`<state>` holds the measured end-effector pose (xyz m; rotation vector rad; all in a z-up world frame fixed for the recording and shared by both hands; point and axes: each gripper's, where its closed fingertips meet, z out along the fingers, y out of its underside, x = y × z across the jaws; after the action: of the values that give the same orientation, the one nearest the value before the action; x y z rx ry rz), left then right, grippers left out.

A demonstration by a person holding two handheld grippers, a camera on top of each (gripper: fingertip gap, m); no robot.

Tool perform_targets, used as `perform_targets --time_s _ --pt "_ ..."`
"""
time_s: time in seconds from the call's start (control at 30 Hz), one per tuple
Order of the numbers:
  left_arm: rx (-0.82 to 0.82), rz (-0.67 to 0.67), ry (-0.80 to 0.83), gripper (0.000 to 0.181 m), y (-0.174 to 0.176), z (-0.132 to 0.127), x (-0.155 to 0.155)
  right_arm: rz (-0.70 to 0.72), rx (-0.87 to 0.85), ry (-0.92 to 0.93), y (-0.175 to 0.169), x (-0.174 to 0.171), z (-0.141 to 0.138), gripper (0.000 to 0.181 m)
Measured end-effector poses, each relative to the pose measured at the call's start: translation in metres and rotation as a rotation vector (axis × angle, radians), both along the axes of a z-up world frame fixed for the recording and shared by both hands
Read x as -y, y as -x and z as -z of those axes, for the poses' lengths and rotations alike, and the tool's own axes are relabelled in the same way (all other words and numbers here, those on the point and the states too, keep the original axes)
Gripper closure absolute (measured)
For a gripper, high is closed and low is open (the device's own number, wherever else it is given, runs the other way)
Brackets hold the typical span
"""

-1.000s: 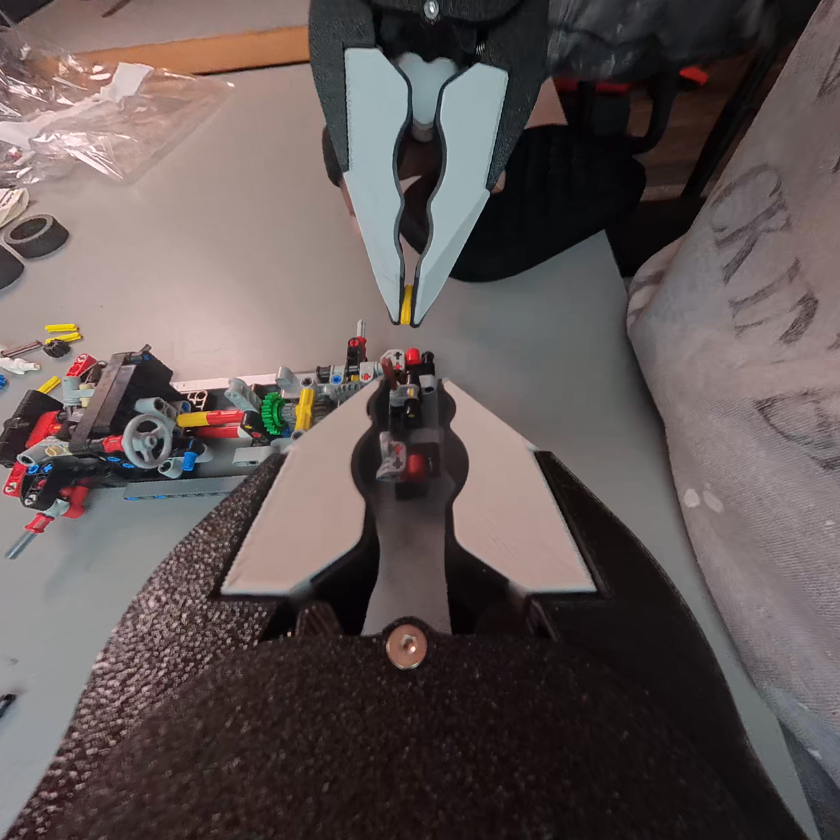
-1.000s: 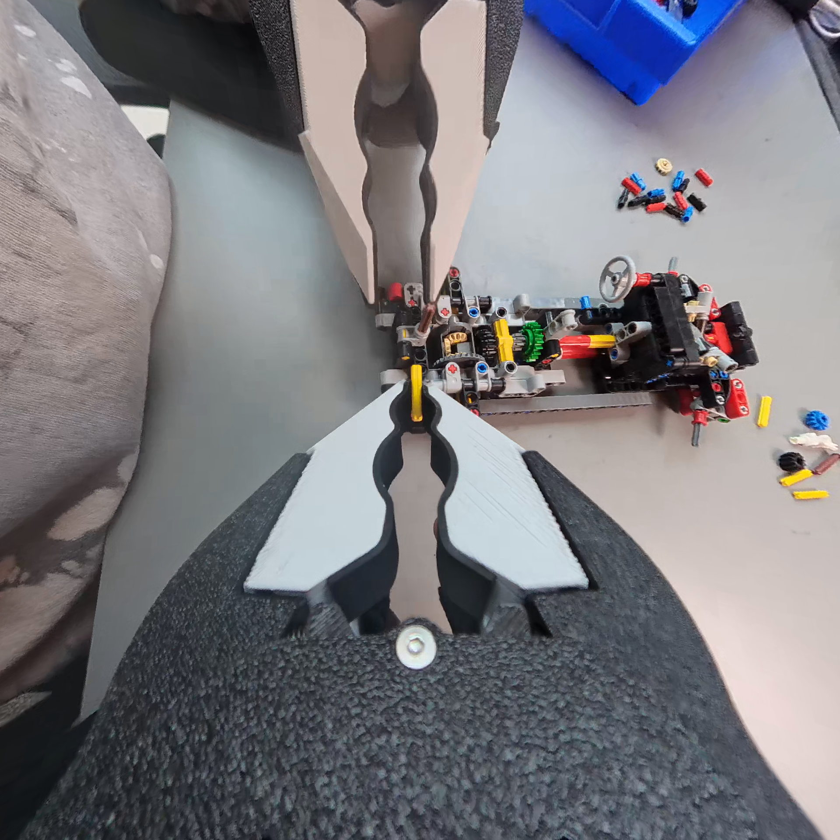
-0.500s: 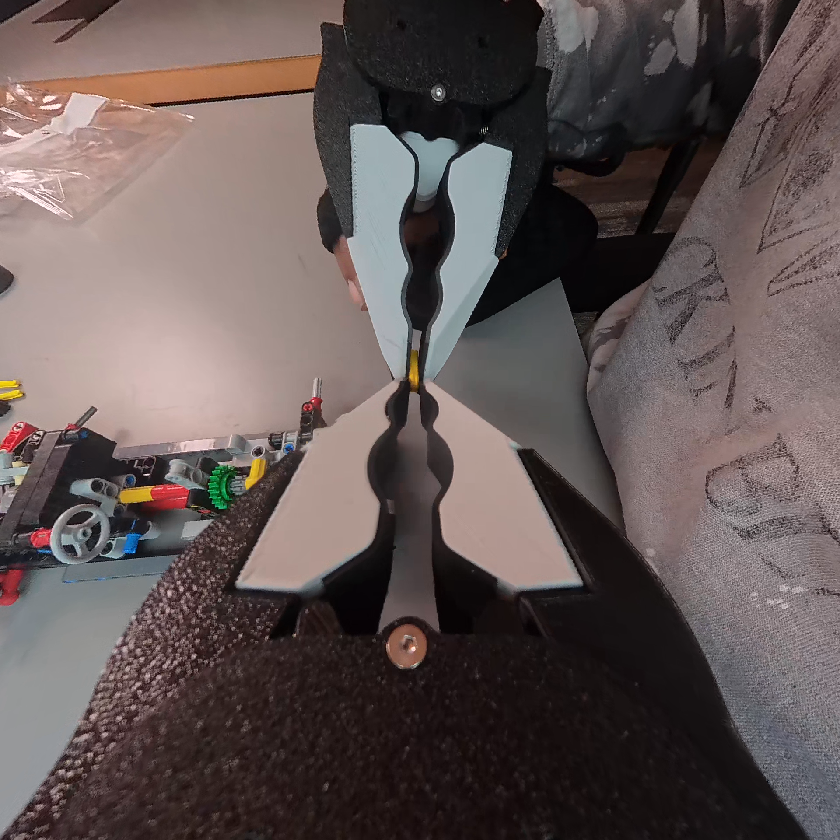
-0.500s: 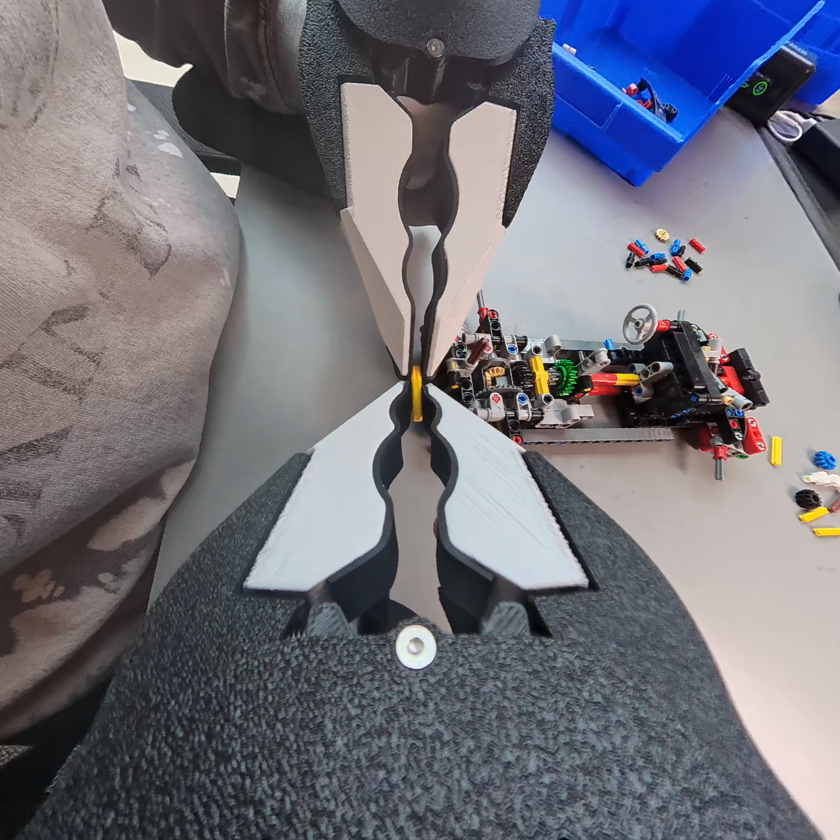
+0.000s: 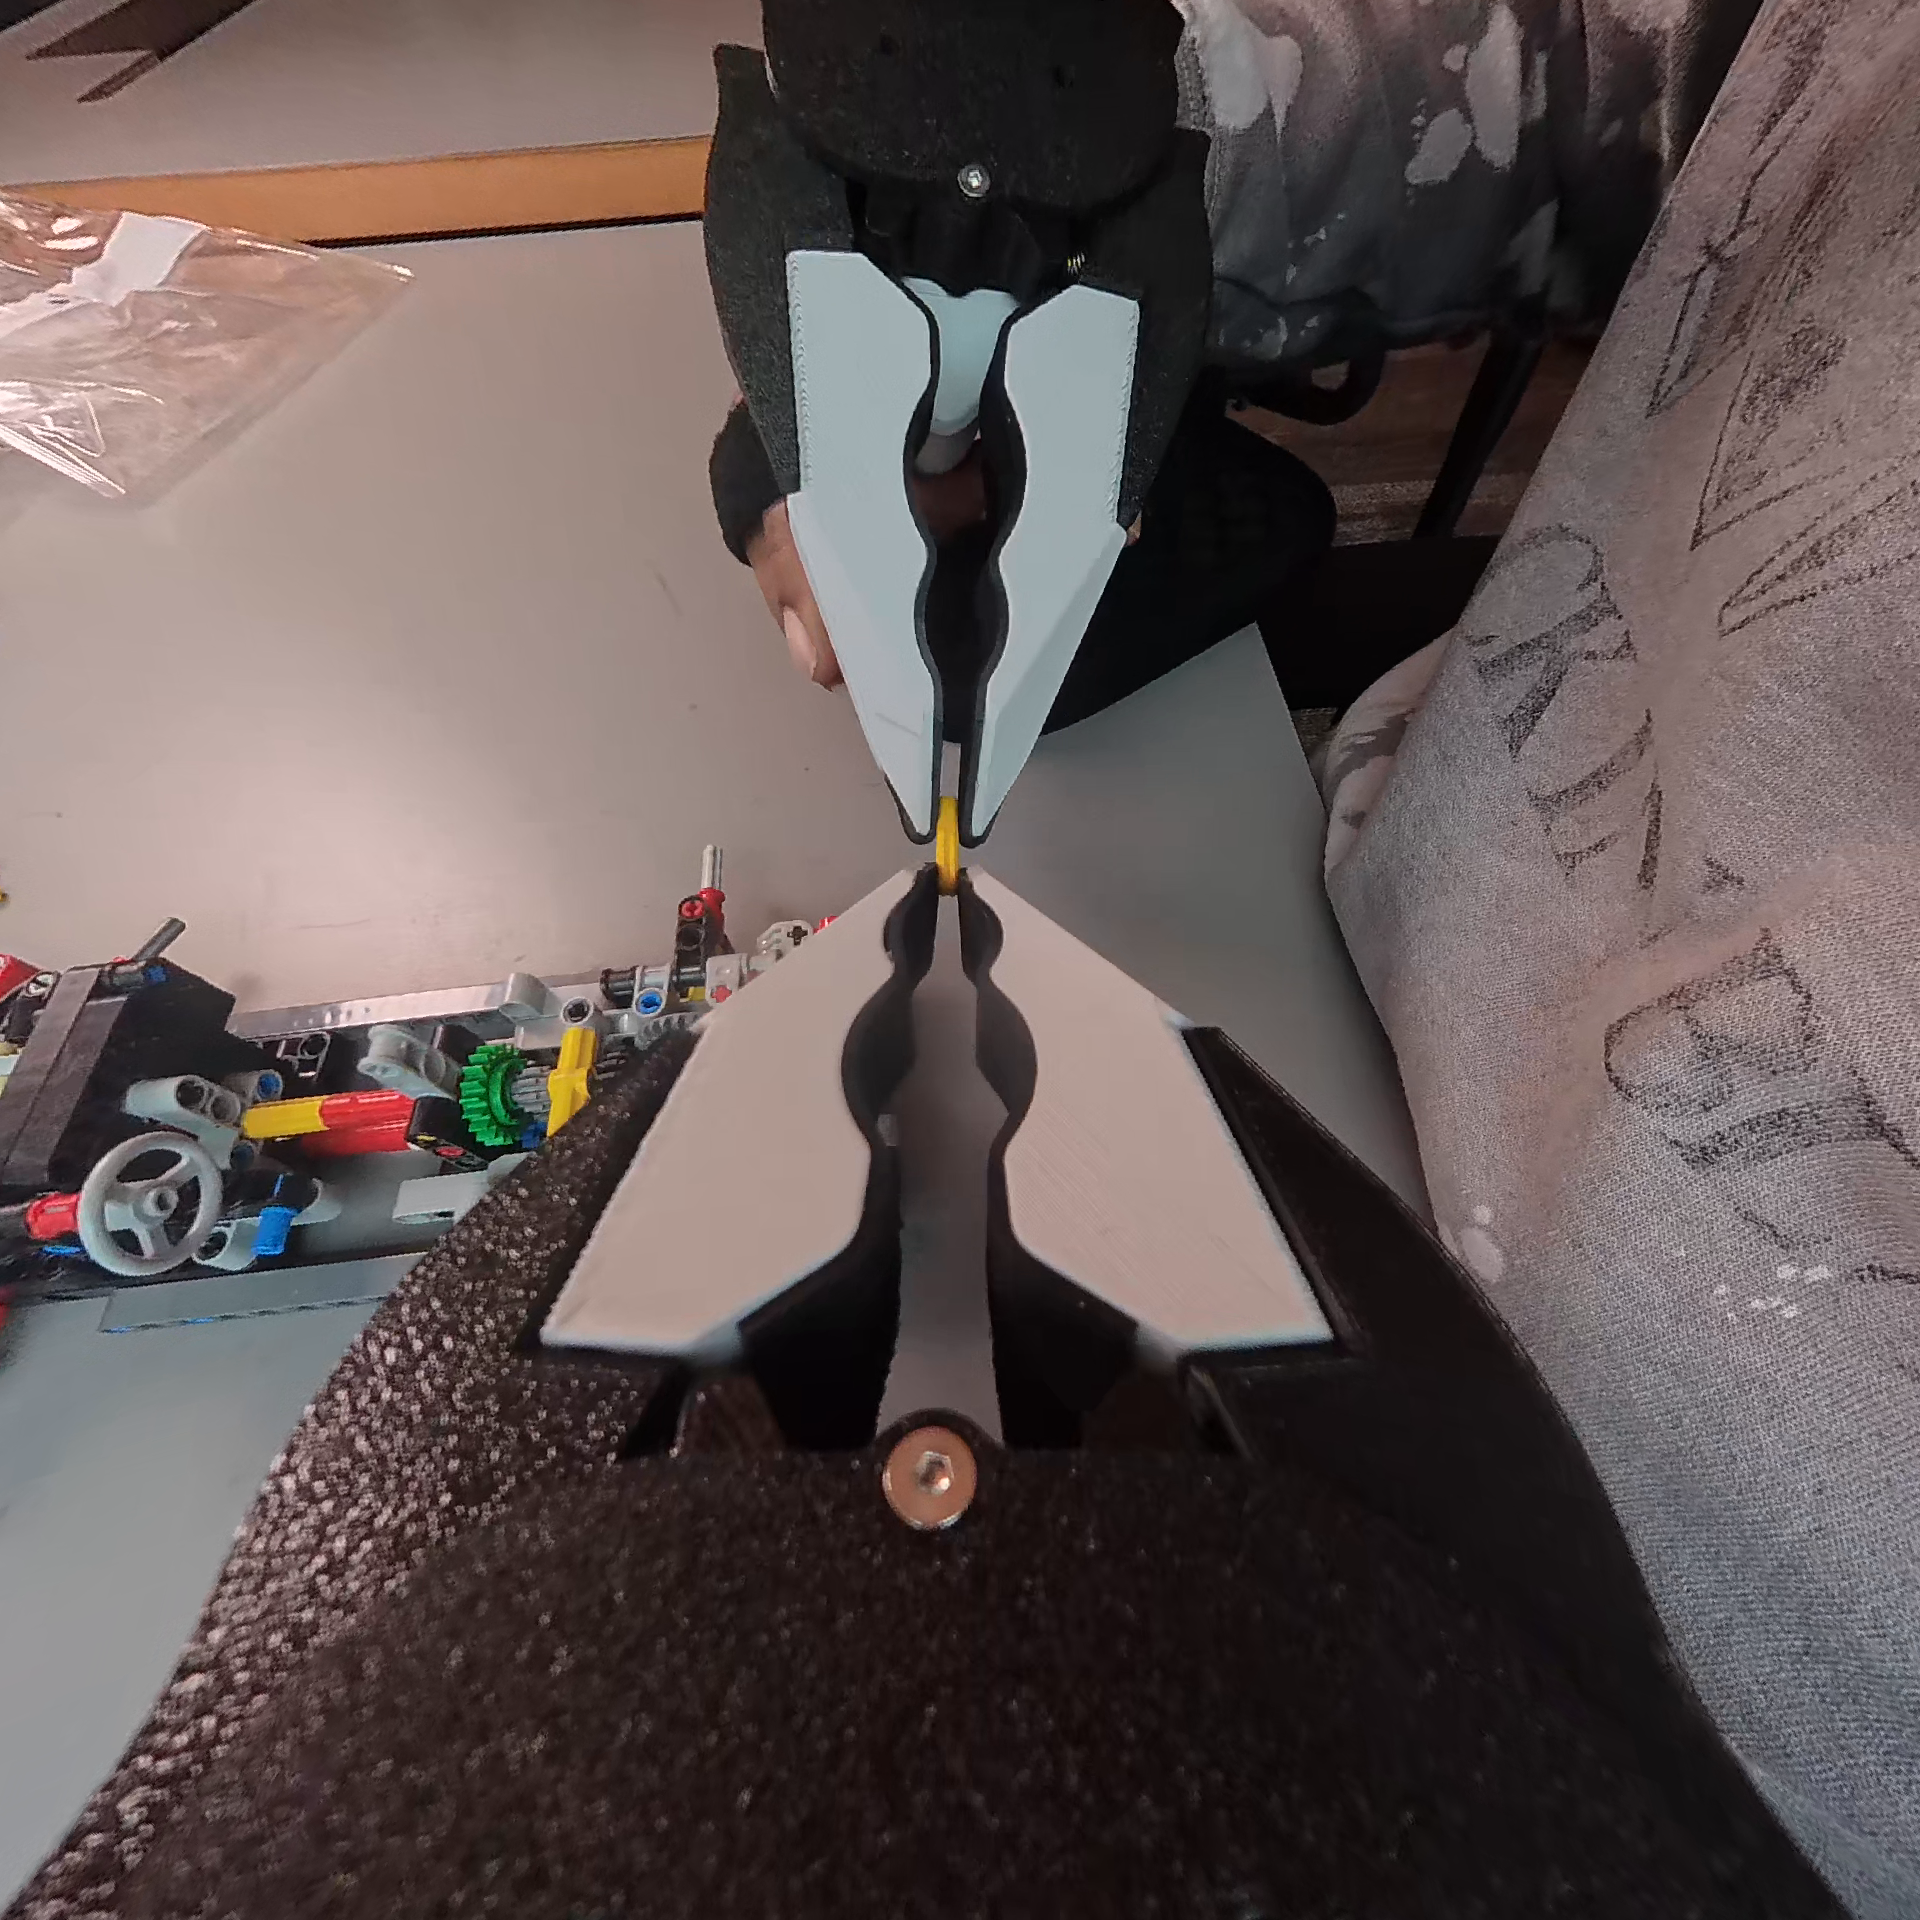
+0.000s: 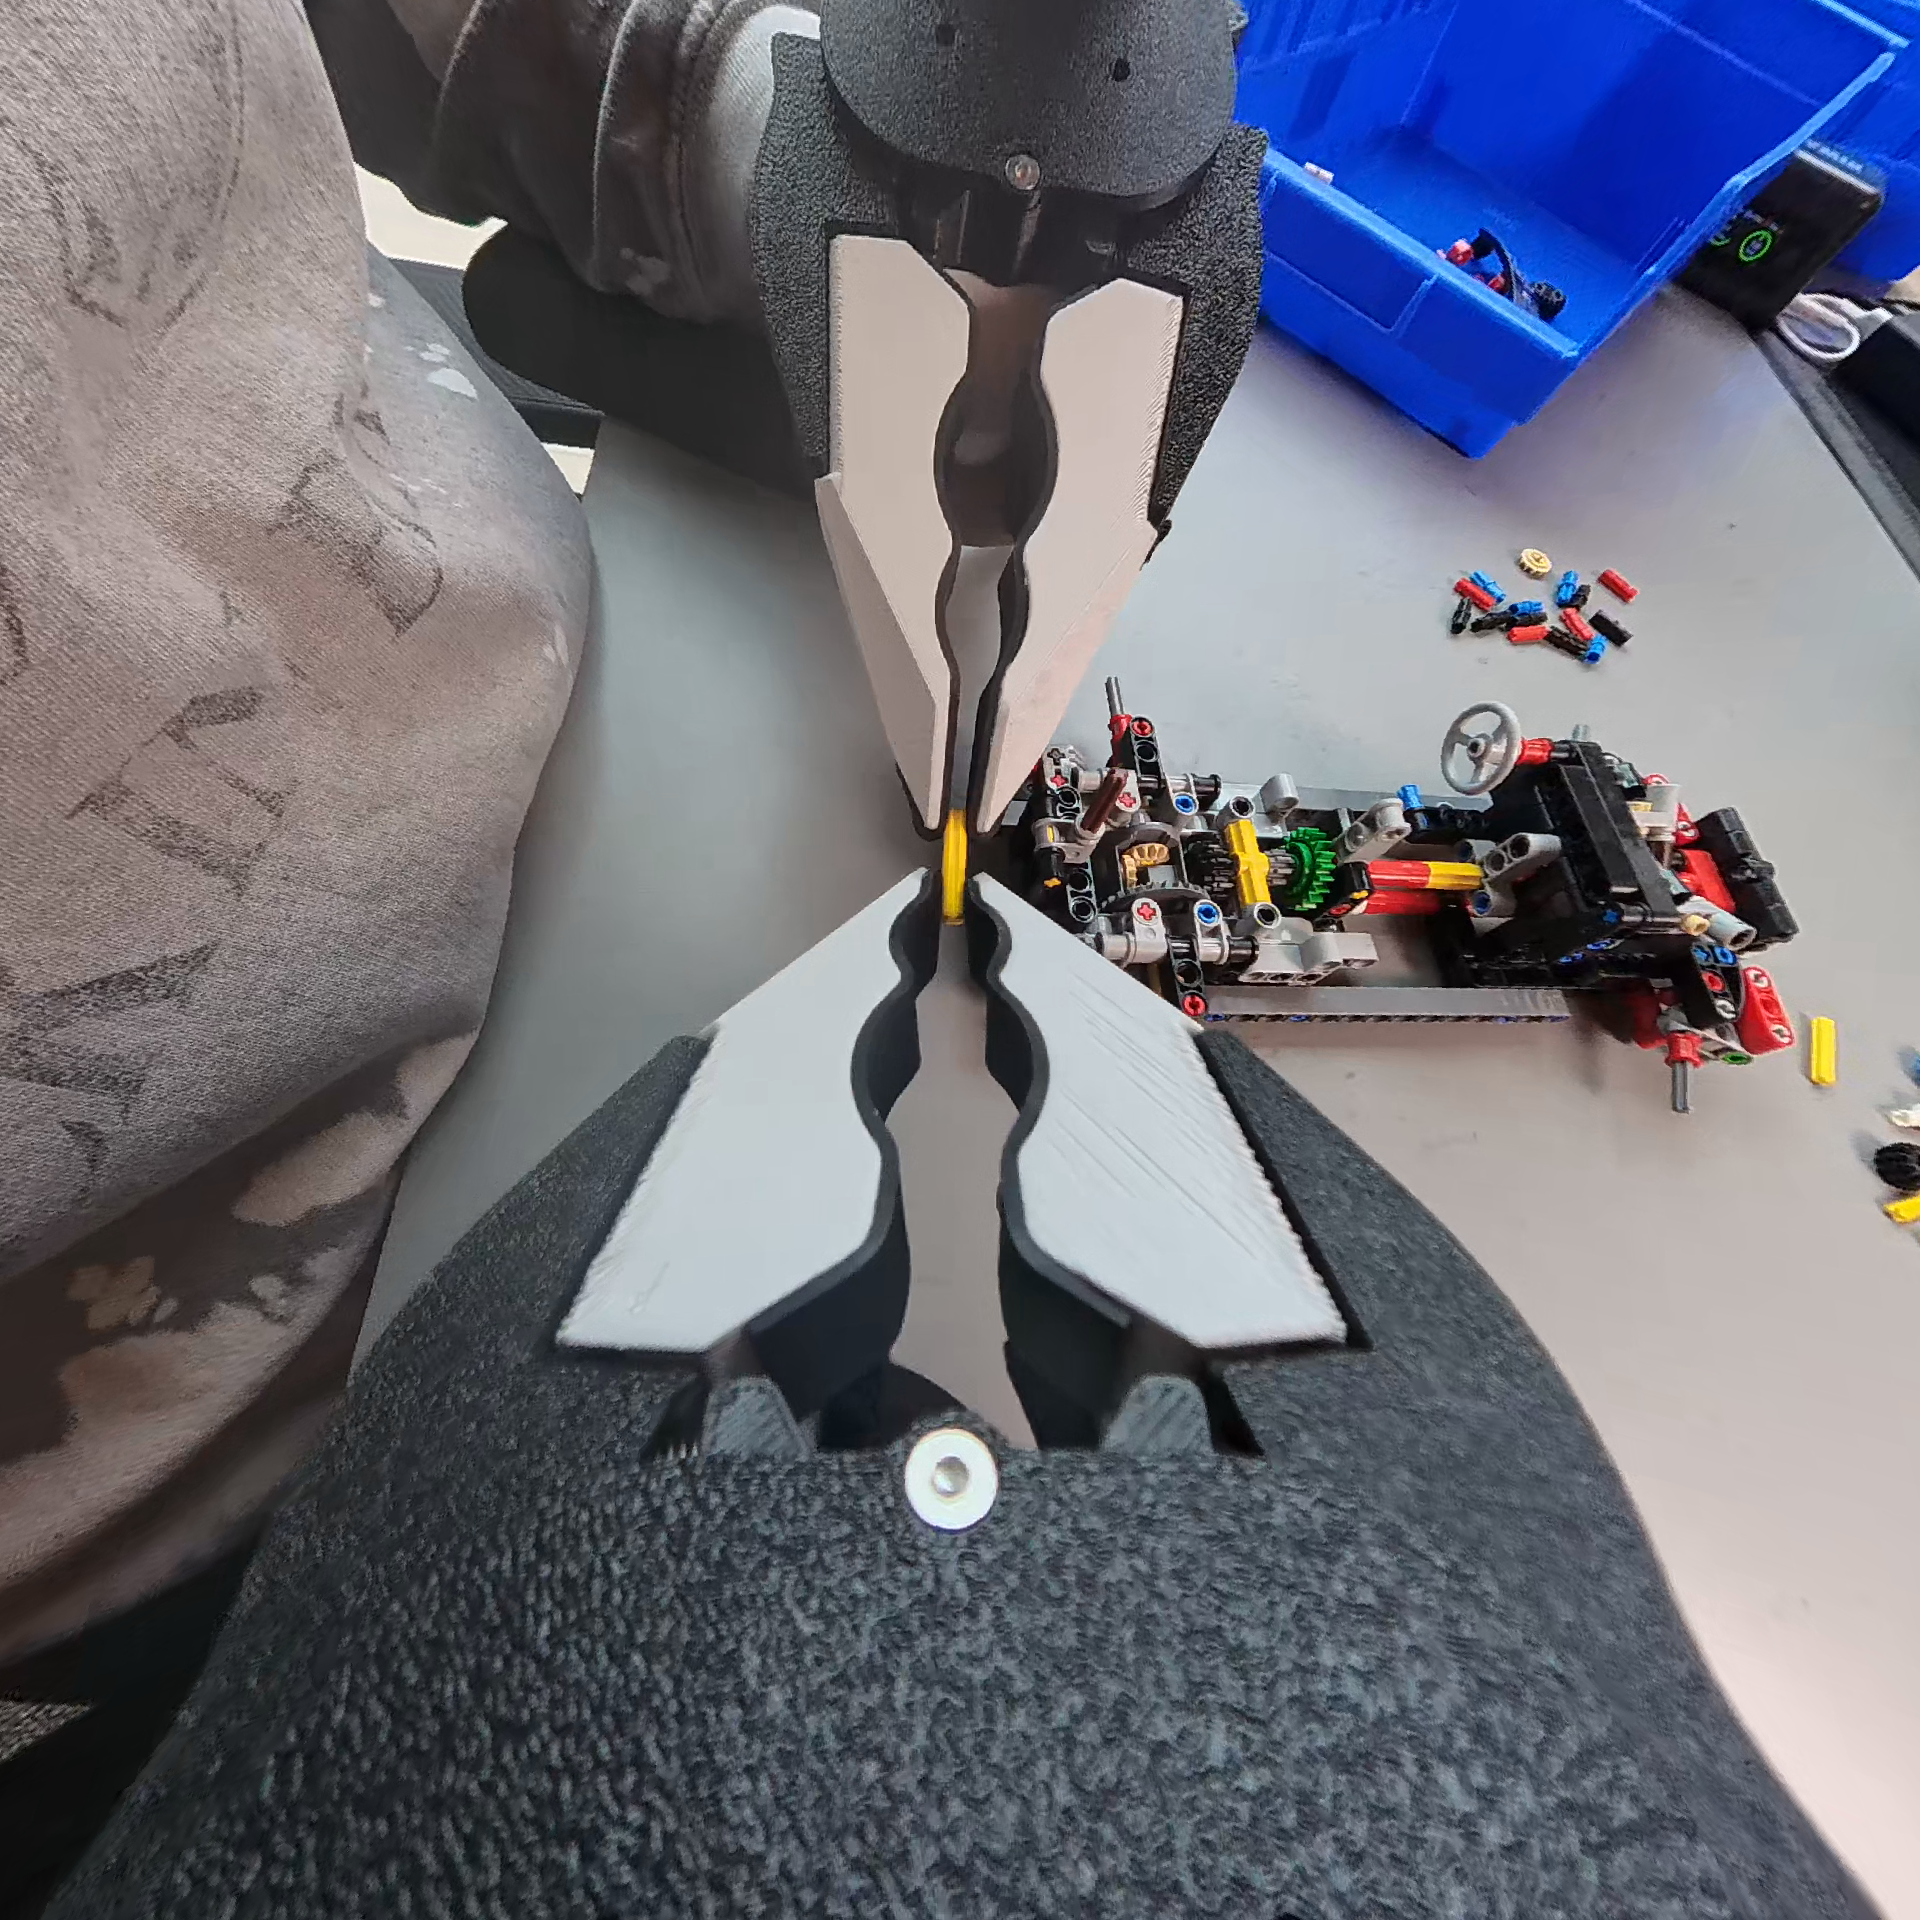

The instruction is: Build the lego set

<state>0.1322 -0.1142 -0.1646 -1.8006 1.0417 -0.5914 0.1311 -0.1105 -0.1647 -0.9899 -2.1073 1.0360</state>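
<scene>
Both grippers, left gripper [image 5: 943, 891] and right gripper [image 6: 951, 902], pinch one tiny yellow pin [image 6: 953, 865] end-to-end with narrow jaws; light, stiff, slippery, probably best gripped mid-shaft.

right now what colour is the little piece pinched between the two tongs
Yellow. The small pin sits between both tongs' tips, clearest in the right wrist view.

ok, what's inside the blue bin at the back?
In the right wrist view, the blue bin holds a small cluster of red, blue and black pieces in one compartment. The near wall and the frame edge hide the rest.
</scene>
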Motion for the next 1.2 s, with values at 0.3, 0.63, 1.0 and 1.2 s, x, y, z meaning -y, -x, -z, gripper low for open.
perform_targets --time_s 0.3,0.63,1.0,1.2 --pt "-0.003 -0.008 0.017 0.179 0.002 0.003 -0.001 -0.015 0.009 0.037 0.002 -0.001 0.002 0.180" --pt "-0.068 -0.162 0.119 0.159 0.043 0.019 -0.010 0.018 0.098 -0.070 0.014 -0.024 0.026 0.181" --pt "-0.178 -0.136 0.102 0.167 0.034 0.037 -0.015 -0.009 0.096 -0.048 0.016 -0.022 0.028 0.181" --pt "-0.156 -0.134 0.087 0.168 0.034 0.037 -0.014 -0.015 0.090 -0.036 0.017 -0.021 0.028 0.181"
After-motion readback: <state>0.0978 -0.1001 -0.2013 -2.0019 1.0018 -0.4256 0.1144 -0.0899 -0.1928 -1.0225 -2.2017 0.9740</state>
